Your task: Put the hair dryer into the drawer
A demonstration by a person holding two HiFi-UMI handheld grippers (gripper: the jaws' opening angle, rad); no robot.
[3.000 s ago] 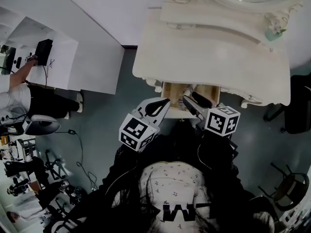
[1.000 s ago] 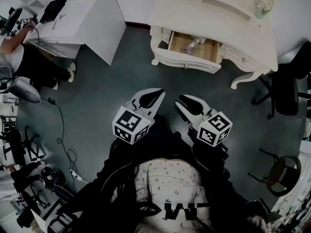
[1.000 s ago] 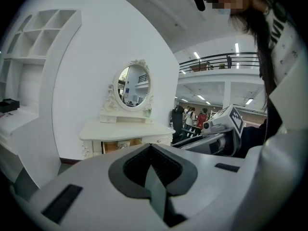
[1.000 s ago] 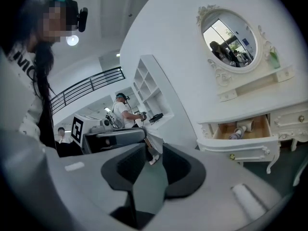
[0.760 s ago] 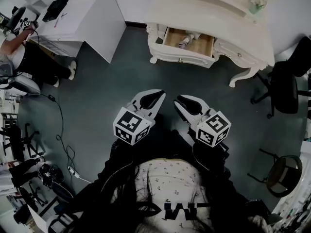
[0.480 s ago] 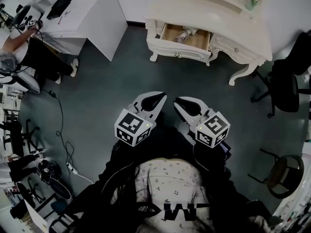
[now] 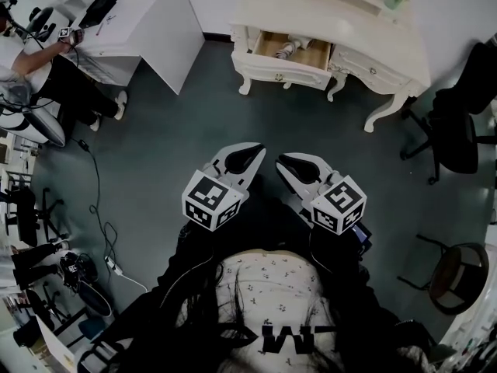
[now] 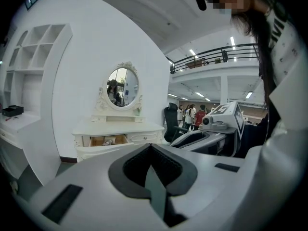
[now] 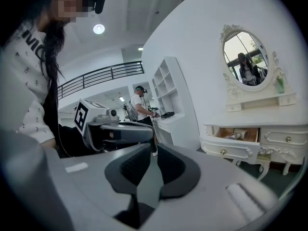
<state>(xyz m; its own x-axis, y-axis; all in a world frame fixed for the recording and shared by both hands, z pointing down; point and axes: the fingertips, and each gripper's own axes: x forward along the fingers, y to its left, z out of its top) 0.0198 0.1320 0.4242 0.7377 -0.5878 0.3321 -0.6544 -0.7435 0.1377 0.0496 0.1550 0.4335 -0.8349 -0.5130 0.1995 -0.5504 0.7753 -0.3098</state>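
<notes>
The hair dryer (image 7: pixel 286 50) lies inside the open drawer (image 7: pixel 313 56) of the white dressing table (image 7: pixel 349 22), far across the floor at the top of the head view. It also shows small in the drawer in the left gripper view (image 8: pixel 109 141) and the right gripper view (image 9: pixel 239 135). My left gripper (image 7: pixel 252 152) and right gripper (image 7: pixel 283 160) hang side by side close to my body, well away from the table. Both are shut with nothing between their jaws; the left gripper's tips (image 8: pixel 150 147) meet, as do the right gripper's (image 9: pixel 155 148).
A white desk (image 7: pixel 147 22) with a seated person (image 7: pixel 31 61) stands at the upper left. A black office chair (image 7: pixel 458 130) is right of the dressing table, another chair (image 7: pixel 450 278) at the lower right. Cables (image 7: pixel 101 208) trail on the dark floor at left.
I have backed away from the dressing table: it and its open drawer have shrunk toward the top of the head view. Both grippers stay side by side in front of me.
</notes>
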